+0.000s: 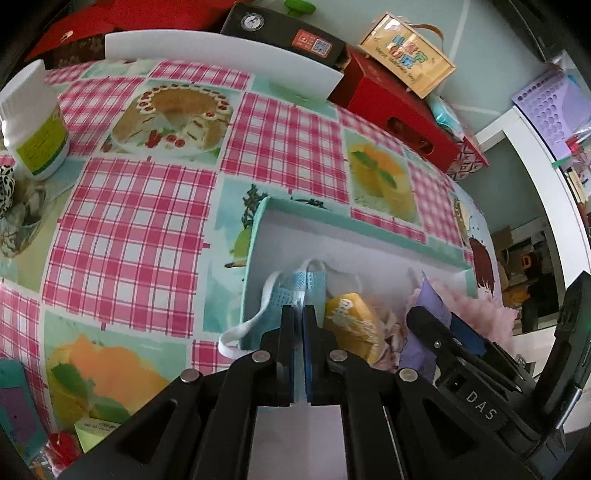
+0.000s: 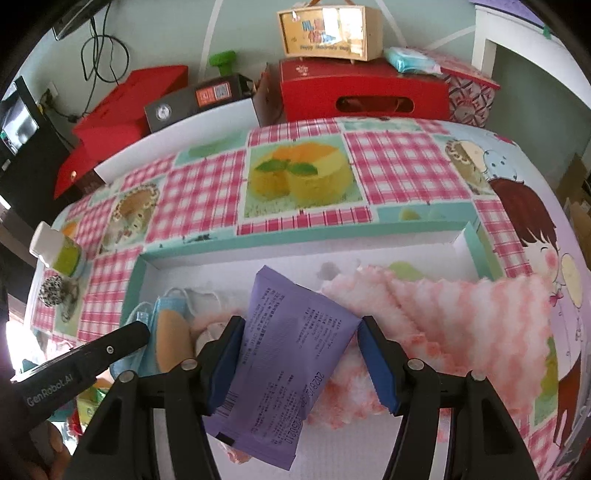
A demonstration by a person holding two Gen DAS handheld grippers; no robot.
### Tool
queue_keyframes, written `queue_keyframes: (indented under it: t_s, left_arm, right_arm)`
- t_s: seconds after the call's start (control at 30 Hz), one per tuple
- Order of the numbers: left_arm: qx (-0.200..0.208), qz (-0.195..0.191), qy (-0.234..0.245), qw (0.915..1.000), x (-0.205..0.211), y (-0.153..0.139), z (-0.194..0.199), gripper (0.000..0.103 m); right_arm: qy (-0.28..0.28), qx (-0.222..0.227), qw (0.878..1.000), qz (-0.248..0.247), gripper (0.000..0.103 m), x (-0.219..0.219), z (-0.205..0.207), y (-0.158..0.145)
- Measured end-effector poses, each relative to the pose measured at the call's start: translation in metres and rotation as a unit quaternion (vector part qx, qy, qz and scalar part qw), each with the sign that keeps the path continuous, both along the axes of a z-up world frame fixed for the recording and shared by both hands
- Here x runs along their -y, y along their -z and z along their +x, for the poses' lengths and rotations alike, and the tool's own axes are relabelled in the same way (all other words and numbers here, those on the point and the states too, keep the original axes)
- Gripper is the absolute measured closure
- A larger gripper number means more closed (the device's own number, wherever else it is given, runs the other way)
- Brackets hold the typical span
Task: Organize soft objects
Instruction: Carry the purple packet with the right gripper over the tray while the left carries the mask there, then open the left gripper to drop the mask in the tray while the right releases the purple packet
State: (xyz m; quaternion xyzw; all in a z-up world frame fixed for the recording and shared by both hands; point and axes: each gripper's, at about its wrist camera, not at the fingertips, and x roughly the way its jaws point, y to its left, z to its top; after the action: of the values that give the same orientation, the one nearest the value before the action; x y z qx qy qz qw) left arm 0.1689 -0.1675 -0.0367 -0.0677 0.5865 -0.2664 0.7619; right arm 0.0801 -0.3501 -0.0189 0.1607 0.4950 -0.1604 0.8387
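Lowering two soft items into the shallow teal-edged box (image 2: 476, 240) looks like the step in hand. On the left, the left gripper (image 1: 298, 314) has its jaws pressed together on a blue face mask (image 1: 295, 286), whose white ear loop trails over the box's near-left edge onto the checked tablecloth (image 1: 129, 229); just right of it inside the box lies a yellow sponge-like pad (image 1: 354, 321) with white lettering too blurred to read. Further right, the right gripper (image 2: 300, 334) stands part open, its blue pads pinching the sides of a purple packet (image 2: 291, 354), which hangs over the middle of the box and partly over a fluffy pink-and-white cloth (image 2: 443, 317) that fills the right half. My reading is that the next move calls for setting each item down flat in free space, then spreading the jaws without dragging the mask's loop back out. Legible writing: "GenRobot.AI" on the left tool seen from the right camera, "DAS" on the right tool seen from the left, a printed date beginning 2023 on the packet, and "Happy Children's Day" on the yellow gift box (image 2: 325, 33) at the far side. The white bottle (image 1: 33, 122) at far left has a green label I cannot read.
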Motion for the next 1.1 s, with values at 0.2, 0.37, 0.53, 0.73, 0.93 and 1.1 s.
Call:
queue_keyframes:
  t_s: [0.2,0.37,0.53,0.73,0.93,1.1]
  left_arm:
    - [-0.004,0.010,0.000,0.9999,0.000,0.005,0.003,0.100]
    - [-0.004,0.014,0.000,0.9999,0.002,0.006,0.004,0.100]
    - [-0.003,0.018,0.002,0.9998,0.002,0.003,0.004,0.100]
    - [0.015,0.019,0.008,0.9997,0.000,-0.015,0.000,0.097]
    - [0.041,0.012,0.007,0.9991,-0.005,-0.036,-0.005,0.069]
    - [0.056,0.004,0.005,0.9984,-0.010,-0.050,-0.007,0.069]
  right_arm:
    - [0.001,-0.003,1.000,0.000,0.037,0.001,0.002,0.001]
    - [0.001,-0.005,1.000,-0.002,0.035,0.000,0.003,0.001]
    - [0.000,-0.005,1.000,-0.006,0.035,-0.001,0.003,0.000]
    - [0.000,0.015,1.000,-0.016,0.033,-0.001,0.000,-0.015]
    - [-0.004,0.032,0.999,-0.030,0.033,-0.005,-0.004,-0.030]
    - [-0.006,0.036,0.999,-0.039,0.033,-0.008,-0.004,-0.037]
